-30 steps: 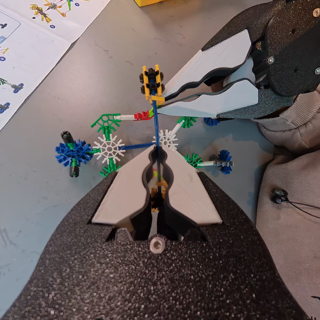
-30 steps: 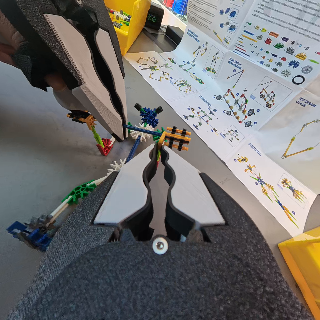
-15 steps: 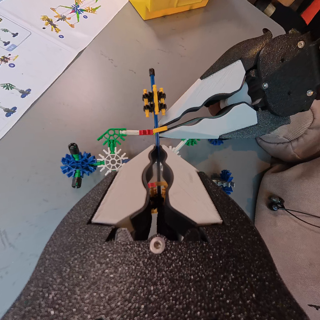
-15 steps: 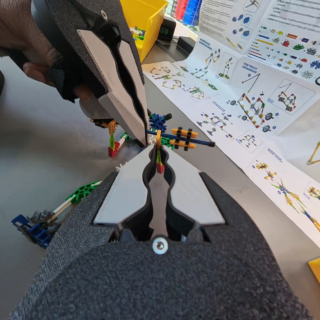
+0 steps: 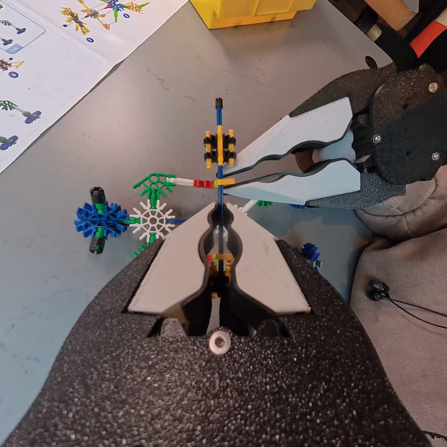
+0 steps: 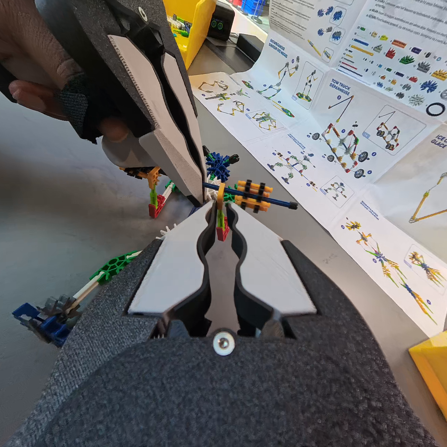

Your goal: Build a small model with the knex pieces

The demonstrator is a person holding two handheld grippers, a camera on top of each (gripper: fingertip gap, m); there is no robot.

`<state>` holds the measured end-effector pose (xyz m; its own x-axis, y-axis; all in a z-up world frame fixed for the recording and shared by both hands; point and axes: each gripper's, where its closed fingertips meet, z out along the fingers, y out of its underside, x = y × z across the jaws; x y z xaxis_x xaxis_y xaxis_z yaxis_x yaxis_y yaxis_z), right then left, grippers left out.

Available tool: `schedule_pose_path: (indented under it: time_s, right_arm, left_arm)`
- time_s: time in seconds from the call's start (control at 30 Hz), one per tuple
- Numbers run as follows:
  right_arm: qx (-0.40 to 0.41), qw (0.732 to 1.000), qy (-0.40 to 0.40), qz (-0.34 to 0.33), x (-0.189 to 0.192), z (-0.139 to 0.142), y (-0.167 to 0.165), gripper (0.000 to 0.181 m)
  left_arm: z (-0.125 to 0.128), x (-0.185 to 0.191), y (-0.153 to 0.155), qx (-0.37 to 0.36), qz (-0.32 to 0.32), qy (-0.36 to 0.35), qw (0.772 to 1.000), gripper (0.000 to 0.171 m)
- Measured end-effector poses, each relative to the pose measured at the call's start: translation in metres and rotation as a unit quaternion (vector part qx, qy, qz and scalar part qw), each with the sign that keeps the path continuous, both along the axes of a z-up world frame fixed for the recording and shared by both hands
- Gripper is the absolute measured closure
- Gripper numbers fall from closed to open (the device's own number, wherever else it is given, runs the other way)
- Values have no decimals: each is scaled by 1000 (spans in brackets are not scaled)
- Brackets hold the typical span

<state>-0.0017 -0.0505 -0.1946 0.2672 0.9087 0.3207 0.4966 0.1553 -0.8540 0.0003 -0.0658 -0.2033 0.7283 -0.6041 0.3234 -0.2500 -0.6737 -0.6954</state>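
Note:
A rod-and-connector toy model stands on the grey table (image 5: 60, 290). My left gripper (image 5: 220, 205) is shut on its blue rod (image 5: 219, 116); it also shows in the right wrist view (image 6: 203, 200). The rod passes through an orange connector (image 5: 227, 182) and a yellow-and-black cluster (image 5: 219, 148), and ends in a black cap. My right gripper (image 6: 220, 205) comes from the right (image 5: 223, 182) with its jaws closed on the orange connector (image 6: 220, 193), above a green rod and a red connector (image 6: 221, 233). A green fan connector (image 5: 154, 183), a white snowflake (image 5: 152, 221) and a blue snowflake (image 5: 101, 221) lie at the left.
A printed instruction sheet (image 6: 338, 121) lies along the table's far side (image 5: 48, 60). Yellow bins stand at the back (image 5: 254, 12) and at the right (image 6: 433, 367). A person's grey sleeve (image 5: 399, 314) is at the right. A green connector (image 6: 113, 264) leads to blue and grey parts (image 6: 43, 319). My two grippers' fingertips are within a few centimetres of each other.
The blue rod has slid farther through the orange connector and the yellow-and-black cluster; its capped end now sticks out beyond them. Both grippers have kept their hold.

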Motion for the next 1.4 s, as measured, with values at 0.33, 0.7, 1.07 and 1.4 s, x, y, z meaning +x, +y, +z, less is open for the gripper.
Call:
schedule_pose_path:
  time_s: [0.33, 0.7, 1.07, 1.4]
  right_arm:
    - [-16, 999, 40, -31, 0, 11, 5, 179]
    - [-46, 996, 56, -56, 13, 10, 22, 179]
    - [-47, 996, 42, -59, 14, 6, 23, 178]
    - [-112, 993, 23, -22, 40, 11, 2, 158]
  left_arm:
    - [5, 3, 6, 13, 13, -2, 1000, 171]
    - [4, 6, 4, -2, 15, -45, 999, 171]
    - [3, 5, 7, -3, 19, -54, 998, 170]
    - [38, -23, -16, 54, -8, -47, 997, 143]
